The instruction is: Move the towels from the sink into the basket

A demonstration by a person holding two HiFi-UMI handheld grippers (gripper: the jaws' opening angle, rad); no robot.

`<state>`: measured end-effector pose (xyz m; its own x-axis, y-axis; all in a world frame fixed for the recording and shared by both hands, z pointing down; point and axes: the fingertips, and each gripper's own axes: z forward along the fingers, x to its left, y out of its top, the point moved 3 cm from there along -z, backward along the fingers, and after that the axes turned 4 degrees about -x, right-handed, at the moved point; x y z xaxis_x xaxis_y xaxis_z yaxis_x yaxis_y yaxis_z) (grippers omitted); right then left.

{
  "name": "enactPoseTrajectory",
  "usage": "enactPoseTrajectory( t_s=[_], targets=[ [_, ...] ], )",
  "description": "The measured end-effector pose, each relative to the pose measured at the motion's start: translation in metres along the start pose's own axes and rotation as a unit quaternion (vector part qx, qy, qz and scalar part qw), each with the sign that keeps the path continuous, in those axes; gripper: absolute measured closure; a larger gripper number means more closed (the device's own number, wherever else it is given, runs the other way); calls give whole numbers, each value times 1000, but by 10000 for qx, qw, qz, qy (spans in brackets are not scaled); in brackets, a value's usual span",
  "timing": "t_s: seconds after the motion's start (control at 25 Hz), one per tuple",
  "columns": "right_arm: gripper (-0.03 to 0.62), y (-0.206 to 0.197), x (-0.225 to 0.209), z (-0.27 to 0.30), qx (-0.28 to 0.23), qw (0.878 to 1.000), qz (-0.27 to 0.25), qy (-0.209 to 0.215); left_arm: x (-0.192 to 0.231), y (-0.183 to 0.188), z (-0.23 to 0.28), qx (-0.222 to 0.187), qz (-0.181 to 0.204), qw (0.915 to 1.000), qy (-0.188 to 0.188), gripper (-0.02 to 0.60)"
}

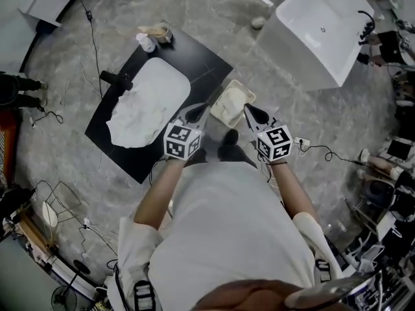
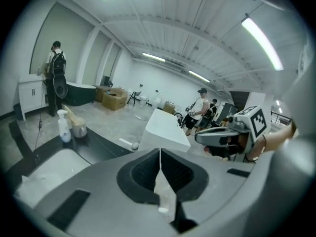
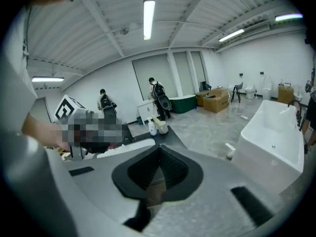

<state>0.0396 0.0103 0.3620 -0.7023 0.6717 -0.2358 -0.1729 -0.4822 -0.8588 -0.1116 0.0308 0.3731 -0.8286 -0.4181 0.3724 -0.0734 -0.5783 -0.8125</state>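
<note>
— Between the jaws of the left gripper (image 2: 160, 154), anything?
— Nothing; the pads meet in a line. The right gripper (image 3: 159, 152) has its jaws together too, with nothing between them.
— And the towels (image 1: 139, 112)?
— Heaped white in the sink (image 1: 180, 78), on the black counter (image 1: 201, 54), left of both grippers. The basket (image 1: 235, 84) sits just beyond the grippers, right of the counter. A white bathtub (image 1: 318, 31) stands far right.

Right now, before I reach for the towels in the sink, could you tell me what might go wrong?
1. The left claw and right claw are shut and empty; unless opened, they would likely just push the towels.
2. The faucet stands at the edge of the sink beside the towels; lifted cloth may snag on it.
3. The basket sits just ahead of your shoes; a step could knock it.
</note>
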Motion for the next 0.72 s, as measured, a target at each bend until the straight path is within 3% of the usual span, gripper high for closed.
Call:
enactPoseTrajectory(
  t_s=[0.32,0.48,0.72],
  targets=[
    [595,72,42,-15,-639,9909,-1184,94,5,55,-95,-1116,314,9923,436,566],
    [596,91,60,-25,-971,9863,-1324,139,5,68,-127,-1546,424,9842,748,566],
    [595,100,76,-30,-1101,9837,-1386,306,6,66,-146,-1690,309,9802,984,566]
  ],
)
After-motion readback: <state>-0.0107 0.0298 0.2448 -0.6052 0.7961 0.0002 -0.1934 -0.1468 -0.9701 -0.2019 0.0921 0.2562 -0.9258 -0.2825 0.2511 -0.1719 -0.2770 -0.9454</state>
